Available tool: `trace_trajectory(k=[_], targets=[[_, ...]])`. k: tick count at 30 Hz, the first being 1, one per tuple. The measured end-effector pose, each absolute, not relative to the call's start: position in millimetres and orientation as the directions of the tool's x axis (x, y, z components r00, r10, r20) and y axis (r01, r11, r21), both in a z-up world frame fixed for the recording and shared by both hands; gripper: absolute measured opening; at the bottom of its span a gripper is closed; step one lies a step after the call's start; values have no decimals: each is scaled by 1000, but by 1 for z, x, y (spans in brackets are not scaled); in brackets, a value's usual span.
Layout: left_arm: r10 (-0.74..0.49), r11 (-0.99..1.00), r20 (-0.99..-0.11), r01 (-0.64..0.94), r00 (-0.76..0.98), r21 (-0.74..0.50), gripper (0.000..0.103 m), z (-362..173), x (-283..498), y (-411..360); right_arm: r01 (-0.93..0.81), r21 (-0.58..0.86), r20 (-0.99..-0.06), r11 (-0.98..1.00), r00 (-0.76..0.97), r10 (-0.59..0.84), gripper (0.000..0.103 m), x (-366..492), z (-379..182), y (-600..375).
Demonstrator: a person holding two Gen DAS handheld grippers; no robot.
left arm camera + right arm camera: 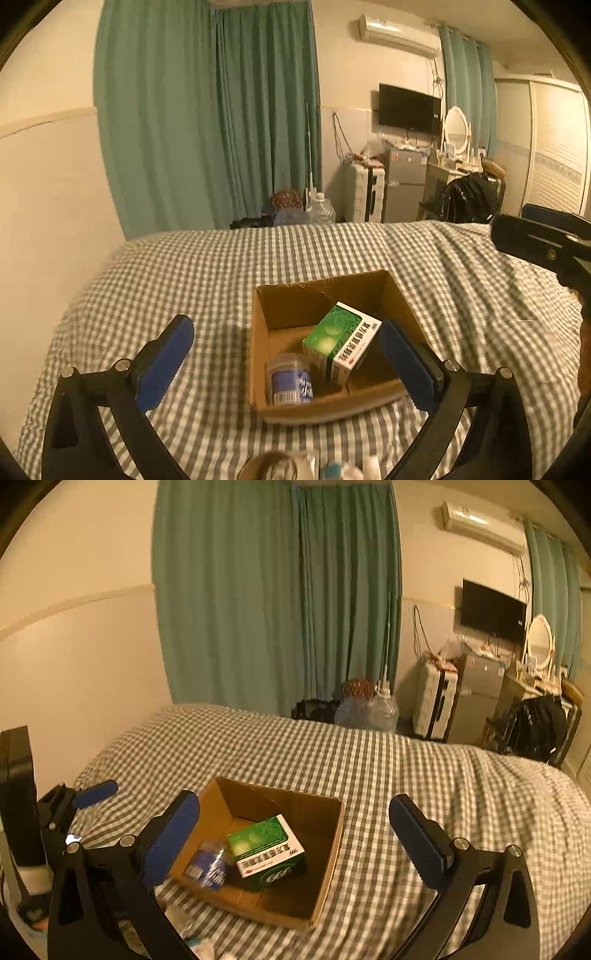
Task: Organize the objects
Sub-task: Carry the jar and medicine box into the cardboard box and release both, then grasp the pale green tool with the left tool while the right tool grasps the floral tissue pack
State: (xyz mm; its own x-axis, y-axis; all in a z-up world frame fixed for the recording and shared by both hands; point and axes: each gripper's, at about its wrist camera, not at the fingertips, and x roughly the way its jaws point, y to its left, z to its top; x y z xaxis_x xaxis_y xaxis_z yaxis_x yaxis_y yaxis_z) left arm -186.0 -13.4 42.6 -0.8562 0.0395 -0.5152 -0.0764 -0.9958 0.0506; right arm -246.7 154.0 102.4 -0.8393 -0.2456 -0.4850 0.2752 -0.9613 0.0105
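Left gripper (286,363), fingers spread wide and holding nothing, hovers over a gingham-covered bed (184,266); its blue-padded left finger (164,363) stands over bare cloth, its right finger (410,365) overlaps the near right corner of an open cardboard box (258,354). The box, square with plain brown walls and flaps absent from view, rests on the bed near the centre. Inside it, toward the left, lies a small clear jar with a blue label (290,380), on its side; beside it to the right, touching, a green-and-white carton (341,341) printed with red-marked text leans tilted against the jar. At the right edge of the left wrist view, the right gripper (546,240) appears as a black frame. In the right wrist view the right gripper (295,845) is likewise spread and empty, the box (328,849) between its fingers, the carton (267,851) right of the blurred jar (208,867). Small blurred items (306,469) lie at the near bed edge. Green curtains (207,110) hang behind.
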Motion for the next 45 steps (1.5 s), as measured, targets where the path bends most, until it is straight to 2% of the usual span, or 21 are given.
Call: trace_trajectory(k=[5,8,12,17,23,29,34,35,36,37,38,45], targets=[[32,-997,-511,-67,-859,50,103,55,-134,-20,283,-20,-457,-959,-856,-243,103,-190,123,157],[28,-998,-515,-57,-857,41,103,51,-106,-26,296,-47,-463,-954,-853,-242,103,-149,117,148],[34,-999,-563,-52,-826,15,103,24,-79,-34,324,-99,-493,-941,-838,-237,103,-115,91,135],[44,-999,-679,-19,-733,-45,103,-37,-64,-43,373,-134,-579,-918,-782,-234,103,-95,24,113],[-7,-1000,-790,17,-613,-5,103,-106,-52,-43,430,0,-753,-903,-594,-283,103,-94,-67,98],[-96,-991,-784,-12,-614,131,103,-114,-49,-33,458,48,-840,-888,-462,-284,103,-99,-118,84],[-82,-994,-786,-2,-612,105,103,-115,-54,-41,530,38,-876,-847,-391,-283,102,-94,-141,61],[-80,-995,-786,-1,-614,102,103,-114,-54,-42,542,31,-881,-840,-382,-279,101,-94,-144,58],[-76,-995,-785,-2,-615,98,103,-114,-55,-43,556,22,-889,-831,-369,-271,94,-93,-148,54],[-72,-996,-785,-3,-615,93,103,-113,-59,-43,563,26,-894,-826,-357,-271,80,-93,-151,53],[-65,-996,-786,-6,-615,87,103,-113,-61,-43,569,38,-898,-821,-341,-278,72,-92,-154,52],[-24,-999,-821,-18,-571,41,103,-120,-103,-41,549,27,-873,-836,-395,-287,67,-88,-132,71]])
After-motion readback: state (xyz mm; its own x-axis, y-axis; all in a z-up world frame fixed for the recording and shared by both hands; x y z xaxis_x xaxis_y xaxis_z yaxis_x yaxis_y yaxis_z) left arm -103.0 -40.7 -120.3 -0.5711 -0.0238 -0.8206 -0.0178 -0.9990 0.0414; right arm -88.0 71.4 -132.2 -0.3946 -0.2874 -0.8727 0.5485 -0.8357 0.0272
